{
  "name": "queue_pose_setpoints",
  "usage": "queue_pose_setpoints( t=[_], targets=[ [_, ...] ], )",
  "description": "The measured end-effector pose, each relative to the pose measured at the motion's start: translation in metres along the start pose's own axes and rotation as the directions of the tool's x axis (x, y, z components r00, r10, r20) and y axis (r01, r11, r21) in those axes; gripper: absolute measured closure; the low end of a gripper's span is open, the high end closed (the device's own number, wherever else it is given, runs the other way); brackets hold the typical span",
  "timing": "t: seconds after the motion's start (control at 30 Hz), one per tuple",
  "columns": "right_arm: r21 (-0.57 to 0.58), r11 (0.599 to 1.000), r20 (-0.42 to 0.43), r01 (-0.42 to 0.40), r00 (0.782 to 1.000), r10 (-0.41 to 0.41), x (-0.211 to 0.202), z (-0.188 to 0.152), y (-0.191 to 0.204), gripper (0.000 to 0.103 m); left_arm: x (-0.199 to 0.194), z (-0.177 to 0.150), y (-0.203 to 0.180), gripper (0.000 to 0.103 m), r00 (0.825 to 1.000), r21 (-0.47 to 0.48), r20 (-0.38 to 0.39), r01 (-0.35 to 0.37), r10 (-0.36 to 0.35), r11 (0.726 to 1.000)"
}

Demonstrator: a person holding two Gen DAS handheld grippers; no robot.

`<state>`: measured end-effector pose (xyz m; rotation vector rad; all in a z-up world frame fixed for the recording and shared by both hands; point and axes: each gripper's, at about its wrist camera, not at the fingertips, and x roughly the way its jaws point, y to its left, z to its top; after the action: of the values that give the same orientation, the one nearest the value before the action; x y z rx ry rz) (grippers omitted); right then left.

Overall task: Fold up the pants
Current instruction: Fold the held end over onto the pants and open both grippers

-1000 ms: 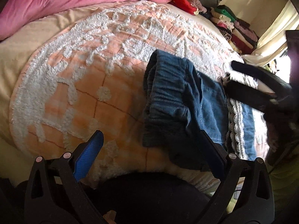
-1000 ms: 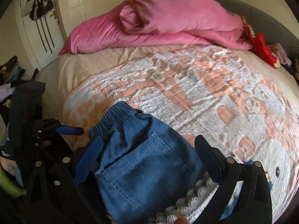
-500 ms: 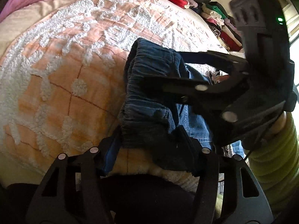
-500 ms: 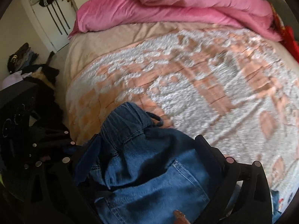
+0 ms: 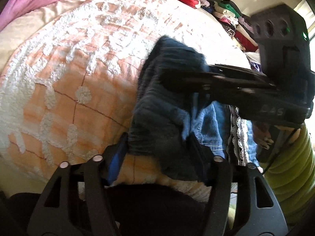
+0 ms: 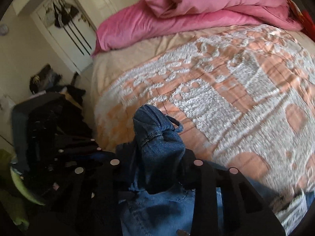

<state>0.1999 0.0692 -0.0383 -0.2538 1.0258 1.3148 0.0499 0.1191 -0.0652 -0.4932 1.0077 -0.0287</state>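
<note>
While the pants (image 5: 165, 106) are lying bunched at the near edge of the bed (image 5: 65, 90), both tools are clamping onto their gathered waistband. The denim is looking dark blue along the elastic top, ruffled into tight vertical creases, and paler blue where the inner face is showing further down. A strip of white lace trim (image 5: 239, 137) is running alongside the lighter cloth, though I cannot tell whether it belongs to the pants.

The left gripper (image 5: 157, 149) is biting the lower part of the waistband, its jaws partly apart with the thick fold filling the gap, having just been widening a little. The right gripper (image 6: 155, 161) has just been closing, and it is now pinching a hump of denim that is standing up between its fingers; a drawstring loop is sticking out of that hump to the right. In the left wrist view the same tool is reaching in from the right, across the top of the waistband.

A pink duvet (image 6: 193, 13) is piled at the far end of the bed, and a lime green sleeve (image 5: 285, 169) is showing behind the right tool.
</note>
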Motion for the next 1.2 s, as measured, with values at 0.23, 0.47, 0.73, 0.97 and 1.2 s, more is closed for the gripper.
queue_pose_setpoints(
  t=[0.23,0.47,0.73,0.97,1.2],
  targets=[
    [0.062,0.997,0.133,-0.045,0.990,0.037,-0.054,-0.015,-0.012,0.071,-0.005,-0.001,-0.020,0.023,0.999,0.007,0.032,0.019,-0.019,1.000],
    [0.098,0.995,0.225,-0.026,0.974,0.003,-0.099,-0.035,-0.027,0.071,0.003,0.003,-0.052,0.021,0.994,0.023,0.030,0.101,-0.102,0.995],
    [0.145,0.989,0.286,0.031,0.956,-0.072,-0.140,-0.065,-0.043,0.068,0.012,0.008,-0.097,0.038,0.974,0.072,0.045,0.219,-0.222,0.973],
    [0.252,0.944,0.295,0.213,0.912,-0.284,-0.178,-0.108,-0.055,0.021,0.019,-0.004,-0.145,0.039,0.950,0.212,0.026,0.298,-0.311,0.931],
    [0.483,0.852,0.260,0.203,0.896,-0.361,-0.194,-0.165,-0.081,0.008,0.046,-0.030,-0.178,0.032,0.932,0.304,-0.113,0.362,-0.344,0.881]
  ],
)
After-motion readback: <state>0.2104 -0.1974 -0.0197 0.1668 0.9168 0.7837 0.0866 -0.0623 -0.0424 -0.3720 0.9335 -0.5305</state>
